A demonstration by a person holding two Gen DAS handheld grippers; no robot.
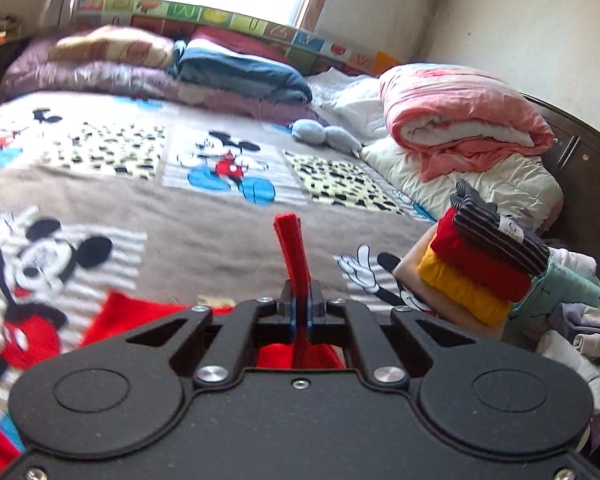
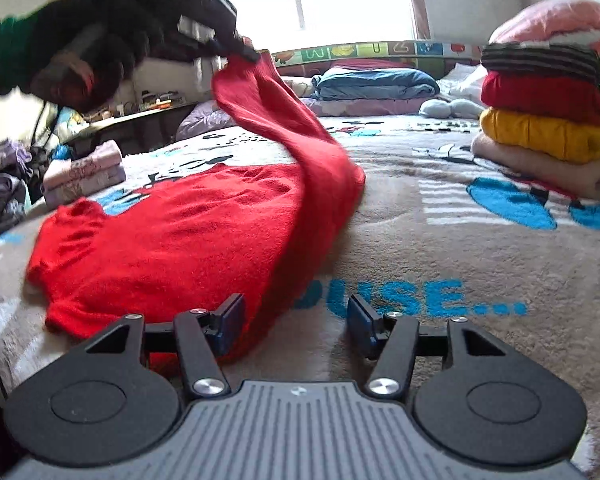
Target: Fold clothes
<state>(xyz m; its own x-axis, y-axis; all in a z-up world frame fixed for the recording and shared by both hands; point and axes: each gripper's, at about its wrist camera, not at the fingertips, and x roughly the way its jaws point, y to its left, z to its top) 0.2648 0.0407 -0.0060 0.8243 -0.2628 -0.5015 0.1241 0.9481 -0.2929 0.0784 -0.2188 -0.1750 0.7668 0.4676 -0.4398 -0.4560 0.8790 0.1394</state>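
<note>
A red sweater lies spread on the Mickey Mouse blanket that covers the bed. My left gripper, held by a dark-gloved hand, is shut on one end of the sweater and holds it high above the bed, so a long red fold hangs down. In the left wrist view the pinched red strip sticks up out of the closed left gripper. My right gripper is low over the blanket at the sweater's near edge. It is open, with red cloth lying beside its left finger, not pressed.
A stack of folded clothes, striped, red, yellow and beige, stands on the bed at the right. Loose laundry is heaped beyond it. A pink quilt and a blue blanket lie at the head. Pale folded clothes sit at the left.
</note>
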